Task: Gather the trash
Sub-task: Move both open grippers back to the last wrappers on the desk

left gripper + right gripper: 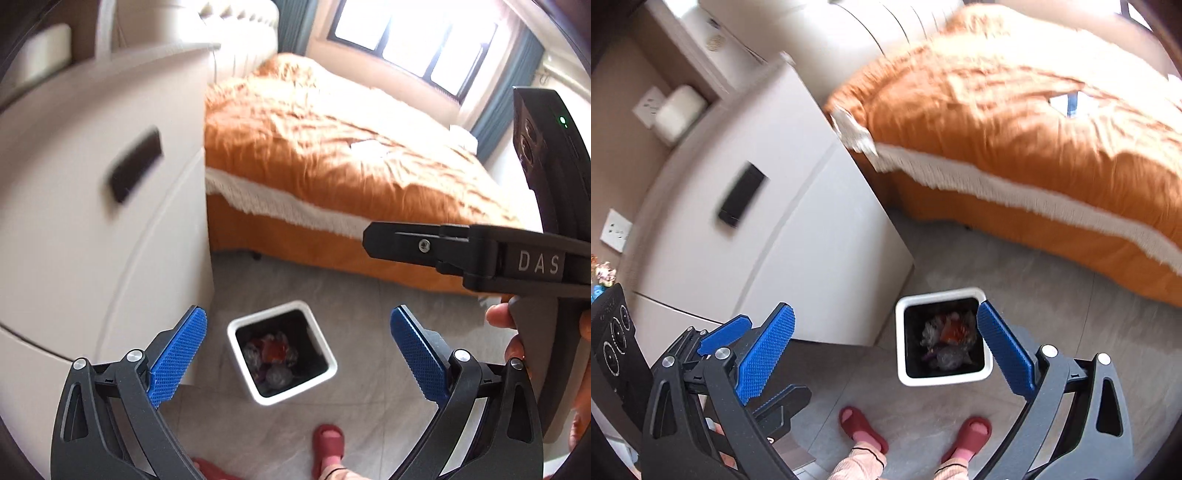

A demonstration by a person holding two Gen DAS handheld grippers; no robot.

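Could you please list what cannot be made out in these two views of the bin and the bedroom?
- Trash in the white bin: both views too dark to name pieces.
- Dark object on the nightstand: motion-blurred, both views.
- White item on the orange bedspread: blurred and overexposed.
- Left hand-held gripper and right hand-held gripper: open; hands mostly cut off.

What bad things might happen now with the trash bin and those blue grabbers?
1. The bin stands right by the person's slippered feet, so a step might tip it.
2. Both the left gripper and right gripper are open and empty; trash already fills the bin's bottom, so reaching in might spill it.
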